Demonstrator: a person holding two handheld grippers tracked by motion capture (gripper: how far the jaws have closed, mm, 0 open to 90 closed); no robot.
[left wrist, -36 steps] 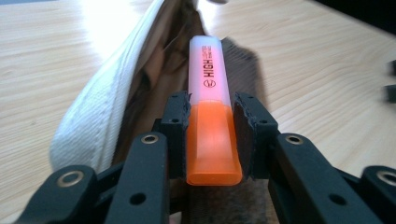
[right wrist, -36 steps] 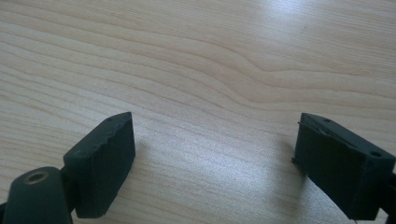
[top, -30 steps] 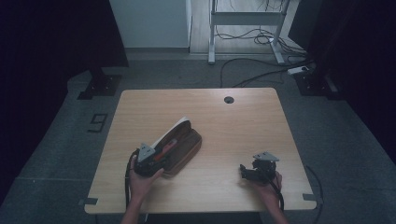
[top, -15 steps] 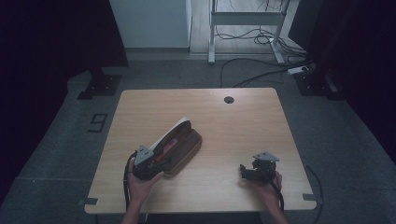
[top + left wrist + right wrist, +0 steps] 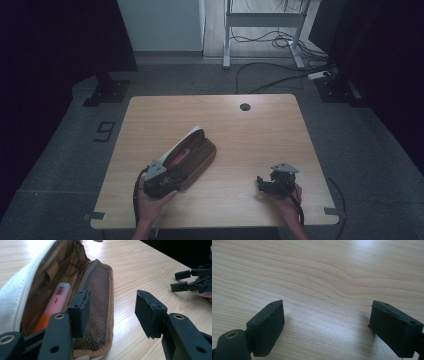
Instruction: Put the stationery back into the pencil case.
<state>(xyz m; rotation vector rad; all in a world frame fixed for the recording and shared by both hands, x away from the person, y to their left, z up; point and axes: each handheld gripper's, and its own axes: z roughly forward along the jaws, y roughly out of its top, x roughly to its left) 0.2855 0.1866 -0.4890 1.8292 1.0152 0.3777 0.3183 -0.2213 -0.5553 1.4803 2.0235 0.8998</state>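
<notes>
In the left gripper view, the pouch is cut off at the left and bottom edges, and the lower end of the orange pen inside is hidden behind one of the jaws. Its label is too blurred to be read. In the high view, the pouch's near end is covered by the left gripper.

One pencil case lies open just ahead of the left gripper, with one orange-and-white marker inside. One table bears it; two grippers in all, the right gripper well apart.
</notes>
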